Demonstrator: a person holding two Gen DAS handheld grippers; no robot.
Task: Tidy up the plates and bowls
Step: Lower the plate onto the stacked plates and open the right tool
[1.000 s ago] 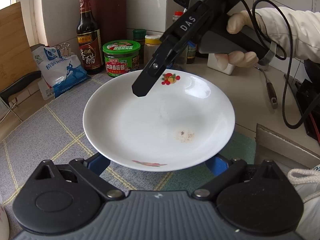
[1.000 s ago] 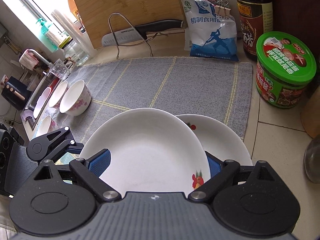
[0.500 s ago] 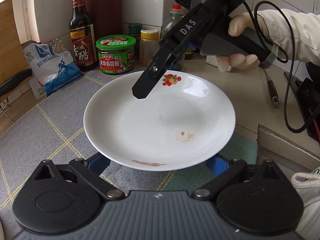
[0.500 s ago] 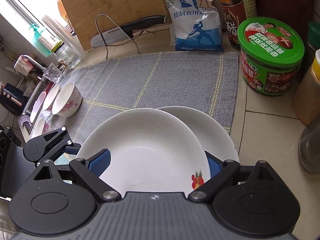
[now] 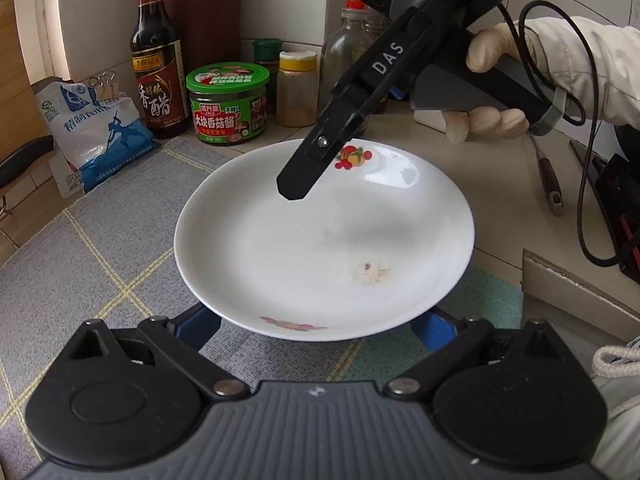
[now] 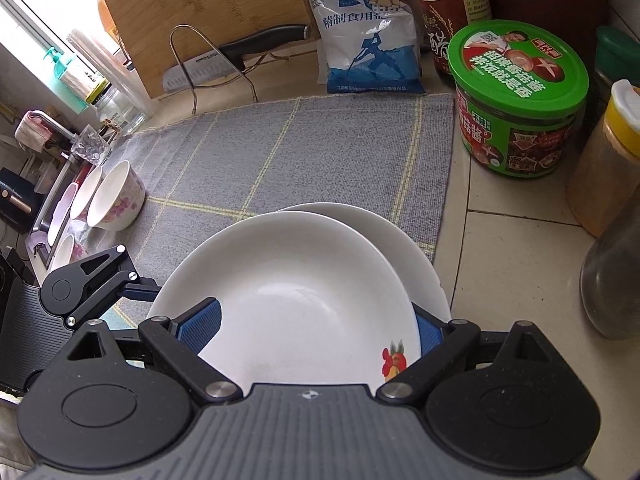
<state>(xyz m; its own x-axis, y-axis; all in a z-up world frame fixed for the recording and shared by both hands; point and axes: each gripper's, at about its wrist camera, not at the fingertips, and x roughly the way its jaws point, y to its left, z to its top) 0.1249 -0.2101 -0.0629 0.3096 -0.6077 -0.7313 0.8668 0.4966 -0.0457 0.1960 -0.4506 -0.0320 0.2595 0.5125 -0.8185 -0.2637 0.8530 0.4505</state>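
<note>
A white deep plate (image 5: 320, 240) with fruit prints and a brown stain is held above the grey mat (image 5: 100, 248). My left gripper (image 5: 316, 328) is shut on it, jaws wide, with the blue pads (image 5: 200, 328) tucked under its near rim. In the right wrist view this plate (image 6: 300, 280) overlaps a second white plate (image 6: 404, 240) lying at the mat's corner. My right gripper (image 6: 312, 328) stands open over the held plate's rim, and one finger (image 5: 304, 168) hangs above its far side. The left gripper (image 6: 120, 276) reaches in from the left.
A green-lidded jar (image 6: 516, 96), a vinegar bottle (image 5: 158, 68), spice jars (image 5: 298, 92) and a salt bag (image 6: 368, 36) line the far side. Several flowered bowls (image 6: 116, 196) sit at the mat's left end by the sink. A knife (image 6: 240, 52) rests on a wire rack against a cutting board (image 6: 208, 12).
Both grippers and the held plate have drifted together toward the jars. In the right wrist view the held plate now covers more of the lower plate.
</note>
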